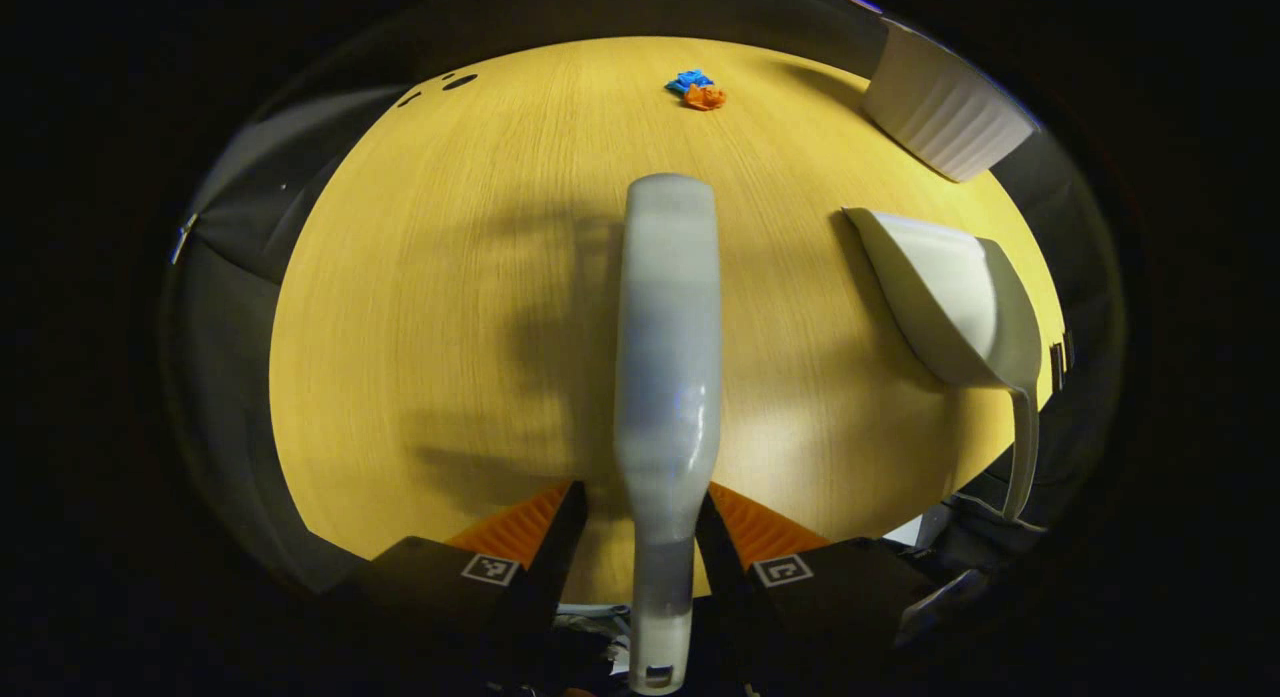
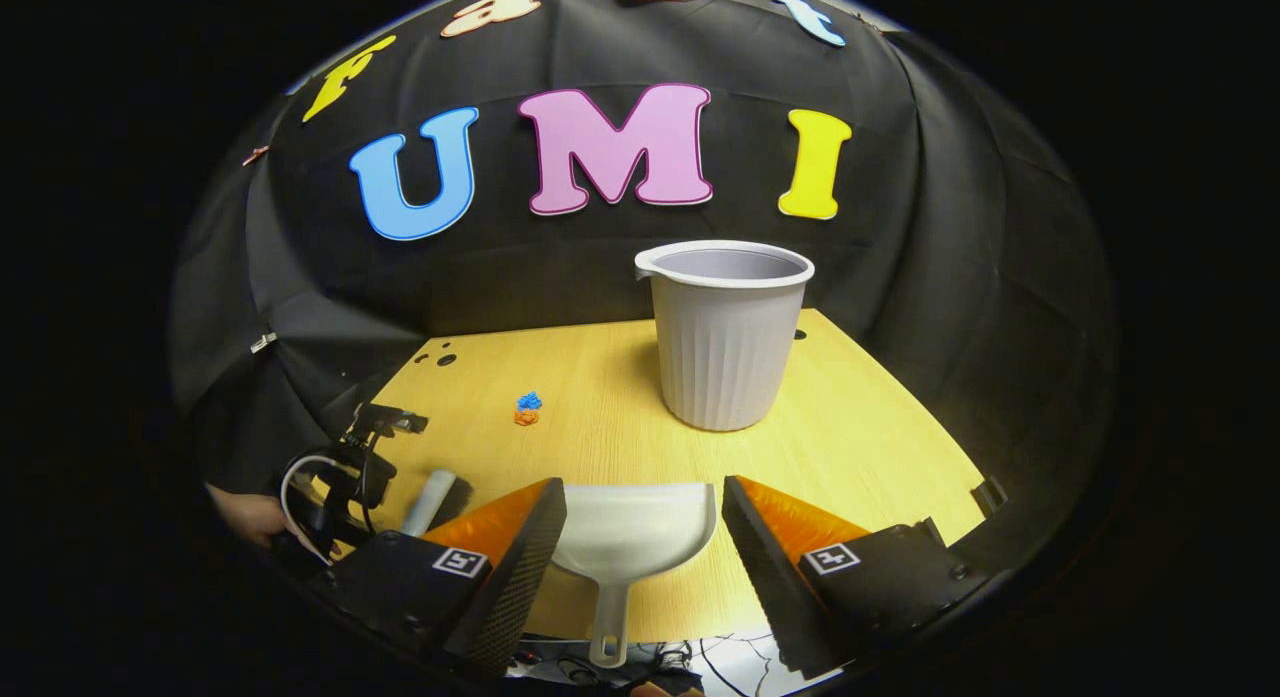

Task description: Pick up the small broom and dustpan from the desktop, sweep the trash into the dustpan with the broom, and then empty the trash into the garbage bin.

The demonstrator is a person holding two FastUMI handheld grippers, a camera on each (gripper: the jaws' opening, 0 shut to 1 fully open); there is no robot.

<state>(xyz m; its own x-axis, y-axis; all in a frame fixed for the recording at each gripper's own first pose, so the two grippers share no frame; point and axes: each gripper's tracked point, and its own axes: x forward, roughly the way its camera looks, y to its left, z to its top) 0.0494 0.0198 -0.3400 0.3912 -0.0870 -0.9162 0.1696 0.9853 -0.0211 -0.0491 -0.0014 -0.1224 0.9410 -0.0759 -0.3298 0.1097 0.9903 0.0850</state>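
since the left gripper view looked straight down its own fingers, the broom (image 1: 668, 377) was the main thing there: a pale, smooth plastic body running up the middle over the table (image 1: 420, 307), with its narrow handle end sitting between the fingers of the left gripper (image 1: 640, 522). the fingers looked drawn in close on that neck, though i couldn't tell if both pads were actually pressing. it read as light and stiff, a bit slick, so the waist of the handle seemed the sensible place to grip. the dustpan (image 1: 950, 297) lay off to the right, and the trash (image 1: 698, 89), a blue and an orange scrap touching each other, sat far up the table near the garbage bin (image 1: 940, 107).

over in the right gripper view, the right gripper (image 2: 640, 537) was spread wide with the dustpan (image 2: 635, 532) lying flat between the fingers, its handle pointing back toward the camera, nothing touching it yet. thin hard plastic, probably light, so i'd grab the handle. the garbage bin (image 2: 725, 337) stood upright behind it, the trash (image 2: 527, 408) well to its left.
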